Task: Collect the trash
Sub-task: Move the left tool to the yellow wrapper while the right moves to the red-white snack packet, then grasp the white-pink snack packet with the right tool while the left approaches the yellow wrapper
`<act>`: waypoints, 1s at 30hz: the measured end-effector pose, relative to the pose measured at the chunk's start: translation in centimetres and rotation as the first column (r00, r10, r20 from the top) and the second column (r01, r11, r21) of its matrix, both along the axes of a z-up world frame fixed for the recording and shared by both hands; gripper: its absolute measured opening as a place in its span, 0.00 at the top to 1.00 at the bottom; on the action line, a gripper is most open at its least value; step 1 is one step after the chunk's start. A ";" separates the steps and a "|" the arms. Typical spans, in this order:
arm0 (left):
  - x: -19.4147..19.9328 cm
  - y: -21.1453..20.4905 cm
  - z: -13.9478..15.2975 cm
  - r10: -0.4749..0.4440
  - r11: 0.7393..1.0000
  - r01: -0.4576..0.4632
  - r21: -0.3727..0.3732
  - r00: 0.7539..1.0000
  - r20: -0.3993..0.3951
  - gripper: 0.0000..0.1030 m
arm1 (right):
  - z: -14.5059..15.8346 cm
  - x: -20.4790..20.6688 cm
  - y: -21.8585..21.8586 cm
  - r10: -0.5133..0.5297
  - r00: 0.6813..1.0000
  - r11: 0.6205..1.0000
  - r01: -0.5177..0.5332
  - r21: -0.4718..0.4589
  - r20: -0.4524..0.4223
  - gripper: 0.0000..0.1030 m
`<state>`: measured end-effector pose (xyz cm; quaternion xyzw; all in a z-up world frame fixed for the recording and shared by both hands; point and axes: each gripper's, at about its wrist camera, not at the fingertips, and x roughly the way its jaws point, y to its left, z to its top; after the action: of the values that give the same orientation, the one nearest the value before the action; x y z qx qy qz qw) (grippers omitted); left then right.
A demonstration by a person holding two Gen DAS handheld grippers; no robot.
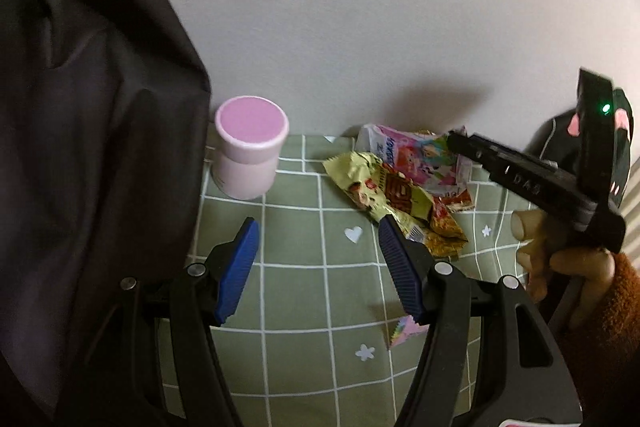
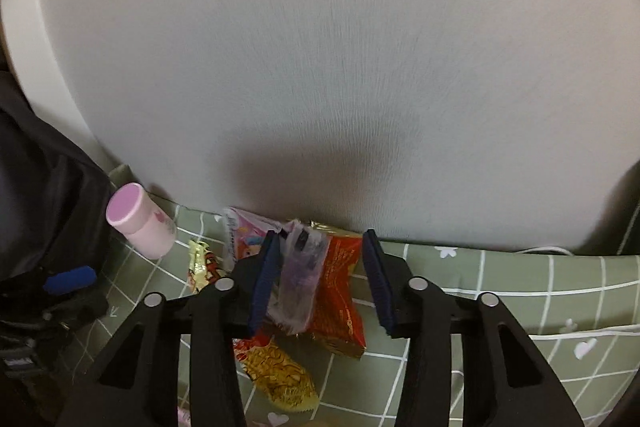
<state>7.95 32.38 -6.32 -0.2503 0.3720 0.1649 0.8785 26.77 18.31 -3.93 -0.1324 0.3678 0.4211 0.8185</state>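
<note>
Nearest the left wrist camera, the left gripper [image 1: 318,247] hangs over a green checked tablecloth [image 1: 304,307] with its blue-padded jaws spread wide and nothing between them. The right-hand pad's tip sits just at the near edge of a heap of snack wrappers, beside a green wrapper [image 1: 384,187] that lies crumpled across the pile; whether the pad touches it cannot be told. Under that jaw, closer to the camera, a small pink scrap [image 1: 402,333] lies alone on the cloth. Behind the green wrapper rests a pink cartoon-printed packet [image 1: 416,155], up against the white wall [image 1: 360,7]. To the left of the heap and apart from it, a pink lidded jar [image 1: 250,151] stands upright near the wall, just beside a dark bag [image 1: 80,147] that fills the left of this view. At the right, a hand [image 1: 560,259] in a rust-coloured sleeve holds the other tool, its tip over the far side of the pile.

In the right wrist view, the right gripper [image 2: 320,279] has its jaws apart, straddling a clear crinkled wrapper [image 2: 298,287] and a red packet [image 2: 340,291] beneath it. The left pad appears to lie against the clear wrapper, while the right pad stands clear of the red packet. A gold wrapper [image 2: 280,375] lies nearer the camera, below the fingers.
</note>
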 end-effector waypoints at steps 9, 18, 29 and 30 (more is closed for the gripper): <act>1.0 1.3 -0.8 0.018 0.997 -0.017 -0.073 1.000 0.021 0.43 | 1.3 -0.5 -4.1 -0.033 0.999 0.999 0.033 0.006 -0.029 0.87; 4.6 0.1 -2.1 -0.043 0.989 0.044 -0.144 0.999 0.010 0.43 | 2.9 -1.9 -13.1 -0.197 0.981 0.980 0.196 0.021 0.001 0.87; 10.6 -1.1 -3.1 -0.045 0.994 0.033 -0.099 0.992 -0.117 0.43 | 1.2 -4.0 -19.5 -0.330 0.943 0.943 0.331 0.021 -0.052 0.87; 11.1 -1.4 -3.2 -0.054 0.994 0.041 -0.104 0.991 -0.123 0.43 | 1.0 -4.2 -19.7 -0.335 0.941 0.942 0.336 0.019 -0.052 0.87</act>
<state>19.07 31.00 -9.51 -0.2750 0.4402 0.1403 0.8432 22.54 -1.42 -2.91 -0.0464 0.3985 0.2837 0.8710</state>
